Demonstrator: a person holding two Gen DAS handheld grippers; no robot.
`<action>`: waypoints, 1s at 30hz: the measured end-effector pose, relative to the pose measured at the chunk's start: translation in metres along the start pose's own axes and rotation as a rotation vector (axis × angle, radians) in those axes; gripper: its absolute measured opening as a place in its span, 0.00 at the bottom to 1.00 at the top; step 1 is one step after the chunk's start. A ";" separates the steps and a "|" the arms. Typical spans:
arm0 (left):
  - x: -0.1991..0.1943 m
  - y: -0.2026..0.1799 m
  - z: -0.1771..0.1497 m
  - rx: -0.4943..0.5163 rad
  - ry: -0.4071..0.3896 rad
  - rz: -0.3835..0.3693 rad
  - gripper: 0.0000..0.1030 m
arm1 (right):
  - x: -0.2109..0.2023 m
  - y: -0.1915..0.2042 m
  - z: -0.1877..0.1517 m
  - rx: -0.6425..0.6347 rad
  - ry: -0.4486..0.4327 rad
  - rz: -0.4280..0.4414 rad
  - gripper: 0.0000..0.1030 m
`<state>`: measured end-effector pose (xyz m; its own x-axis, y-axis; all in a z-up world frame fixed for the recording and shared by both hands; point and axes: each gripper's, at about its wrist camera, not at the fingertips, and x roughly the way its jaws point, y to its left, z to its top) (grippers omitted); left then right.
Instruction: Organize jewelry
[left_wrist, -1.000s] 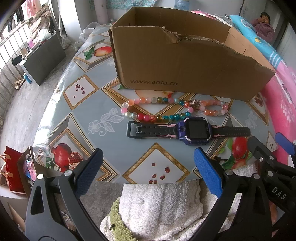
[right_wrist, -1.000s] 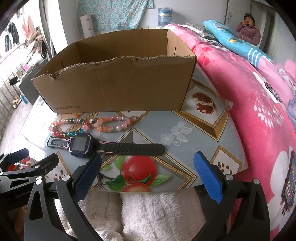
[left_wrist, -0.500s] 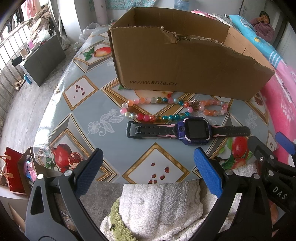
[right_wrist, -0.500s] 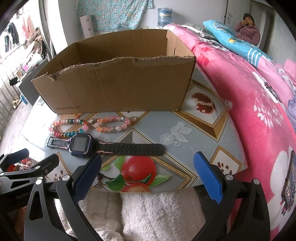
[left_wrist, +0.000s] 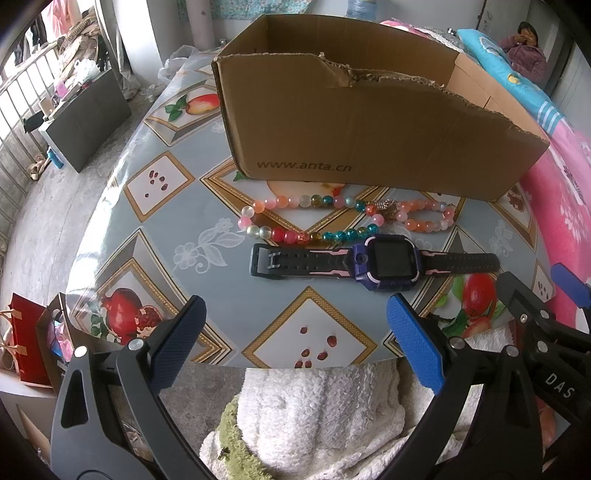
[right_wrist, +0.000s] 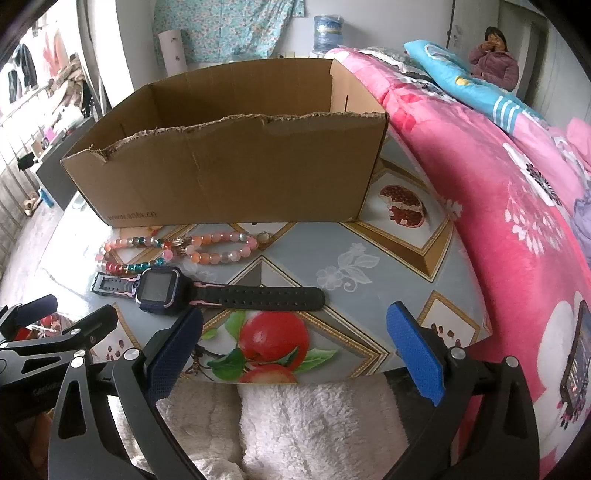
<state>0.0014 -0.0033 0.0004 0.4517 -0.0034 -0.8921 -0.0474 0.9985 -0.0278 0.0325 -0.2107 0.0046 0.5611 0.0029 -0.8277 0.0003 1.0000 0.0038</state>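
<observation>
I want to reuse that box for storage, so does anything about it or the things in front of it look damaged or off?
The cardboard box has a ragged, torn top edge on its near wall, lower at one end. The beaded bracelets and the watch lie flat and look intact.

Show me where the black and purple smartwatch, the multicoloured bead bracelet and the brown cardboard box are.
black and purple smartwatch (left_wrist: 391, 260), left wrist view, on its screen.
multicoloured bead bracelet (left_wrist: 295, 236), left wrist view, on a red bead.
brown cardboard box (right_wrist: 236, 177), right wrist view, on its front wall.

Soft, even daylight; a pale sheen lies on the table (left_wrist: 207, 206) left of the box (left_wrist: 369, 147). Both views sharp centrally, bowed and black-vignetted at the edges.
</observation>
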 end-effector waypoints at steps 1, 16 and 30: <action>0.000 0.000 0.000 0.001 0.000 0.001 0.92 | 0.000 0.000 0.000 0.000 0.001 0.000 0.94; 0.001 0.000 -0.002 0.005 -0.006 0.023 0.92 | 0.001 0.000 0.000 -0.001 0.002 -0.004 0.94; 0.002 0.001 0.000 0.003 -0.004 0.032 0.92 | 0.002 0.001 -0.001 -0.014 -0.003 -0.014 0.94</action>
<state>0.0017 -0.0020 -0.0014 0.4538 0.0291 -0.8906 -0.0597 0.9982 0.0022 0.0332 -0.2093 0.0026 0.5636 -0.0113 -0.8260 -0.0031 0.9999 -0.0158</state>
